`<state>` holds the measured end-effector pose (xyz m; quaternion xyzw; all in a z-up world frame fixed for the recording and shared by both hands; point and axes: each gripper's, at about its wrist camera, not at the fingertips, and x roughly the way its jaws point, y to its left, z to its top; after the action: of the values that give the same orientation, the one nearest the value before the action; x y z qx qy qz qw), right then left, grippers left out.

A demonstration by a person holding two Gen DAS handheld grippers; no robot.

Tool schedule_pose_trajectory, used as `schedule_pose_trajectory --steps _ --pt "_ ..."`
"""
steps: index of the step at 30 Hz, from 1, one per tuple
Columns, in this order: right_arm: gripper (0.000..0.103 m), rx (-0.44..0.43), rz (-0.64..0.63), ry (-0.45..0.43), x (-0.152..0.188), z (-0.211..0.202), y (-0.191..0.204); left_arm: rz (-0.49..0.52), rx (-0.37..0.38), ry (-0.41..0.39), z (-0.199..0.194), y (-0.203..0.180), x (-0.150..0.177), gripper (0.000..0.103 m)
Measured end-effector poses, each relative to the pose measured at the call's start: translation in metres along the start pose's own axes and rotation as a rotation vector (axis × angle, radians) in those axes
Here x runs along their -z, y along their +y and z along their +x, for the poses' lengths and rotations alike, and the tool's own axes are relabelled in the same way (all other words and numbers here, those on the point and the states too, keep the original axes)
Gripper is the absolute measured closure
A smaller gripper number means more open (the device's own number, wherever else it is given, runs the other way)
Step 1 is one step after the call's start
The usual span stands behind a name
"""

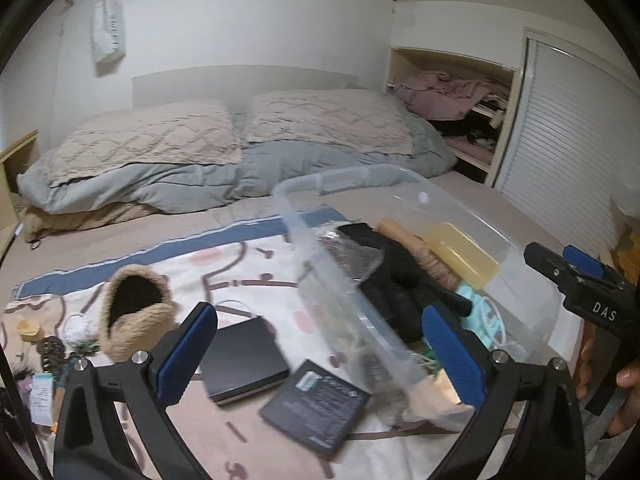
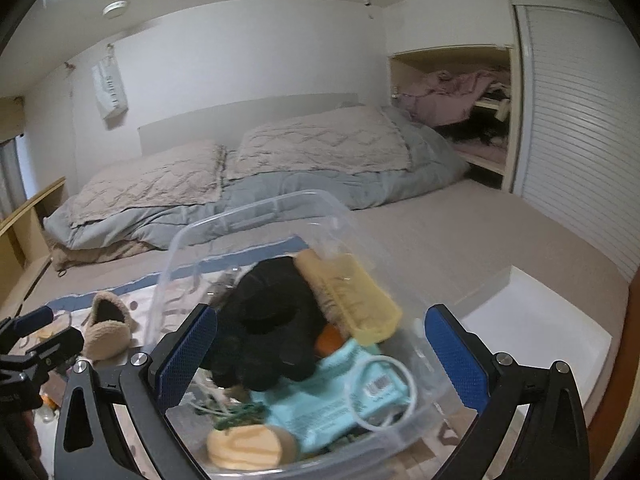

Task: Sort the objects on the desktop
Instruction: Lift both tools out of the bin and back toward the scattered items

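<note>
While both the left gripper [image 1: 320, 354] and right gripper [image 2: 320, 354] gape empty, the left should likely take the black case [image 1: 244, 360] at seven o'clock of the clear bin [image 1: 404, 184], squarely.

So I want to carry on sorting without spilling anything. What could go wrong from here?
1. The clear bin is heaped: the yellow box and black fuzzy item sit high, so another item could slide off.
2. The right tool straddles the bin's near wall with open jaws; a nudge could shift it on the soft bed.
3. The left tool is open close to that wall, above the dark booklet, and could clip it.
</note>
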<state>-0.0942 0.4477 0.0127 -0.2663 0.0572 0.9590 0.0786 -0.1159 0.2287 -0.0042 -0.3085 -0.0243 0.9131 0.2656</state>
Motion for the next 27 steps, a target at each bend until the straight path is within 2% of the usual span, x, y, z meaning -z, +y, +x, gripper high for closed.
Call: schedule_pose_trajectory --steps 12,19,27 --pt "0.000 -0.117 -0.086 -0.017 -0.001 -0.001 0.071 -0.046 -0.124 -0.037 -0.034 0.068 0.008 0.000" --pt "0.000 -0.151 -0.126 -0.012 0.005 -0.004 0.103 -0.045 -0.185 -0.052 -0.055 0.096 0.016 0.000" --pt "0.000 -0.196 -0.160 -0.017 0.010 -0.014 0.131 -0.056 -0.222 -0.078 -0.079 0.119 0.021 0.000"
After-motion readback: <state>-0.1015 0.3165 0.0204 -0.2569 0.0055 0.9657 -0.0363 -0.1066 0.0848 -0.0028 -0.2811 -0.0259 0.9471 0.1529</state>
